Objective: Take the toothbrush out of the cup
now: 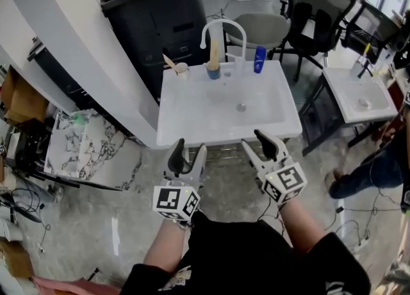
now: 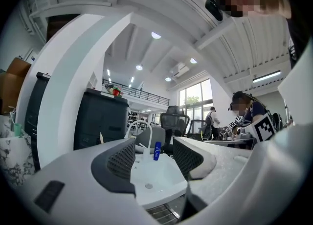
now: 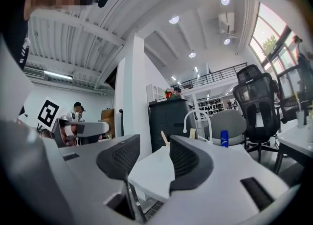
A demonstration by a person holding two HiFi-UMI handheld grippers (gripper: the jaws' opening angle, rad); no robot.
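Observation:
A small pale cup (image 1: 182, 68) stands at the back left corner of the white sink (image 1: 192, 117), with a light toothbrush (image 1: 169, 61) leaning out of it to the left. The toothbrush (image 3: 164, 137) also shows as a thin tan stick in the right gripper view. My left gripper (image 1: 189, 151) and right gripper (image 1: 254, 143) hover side by side just short of the sink's near edge, far from the cup. Both point level at the sink. The left gripper (image 2: 154, 163) is open and empty, and so is the right gripper (image 3: 154, 158).
A white faucet (image 1: 224, 27), a tan object in a blue holder (image 1: 213, 63) and a blue bottle (image 1: 259, 58) line the sink's back edge. A black cabinet (image 1: 154, 18) stands behind, office chairs (image 1: 314, 5) and a second white table (image 1: 359, 95) to the right, and a person's leg (image 1: 365, 172) close by.

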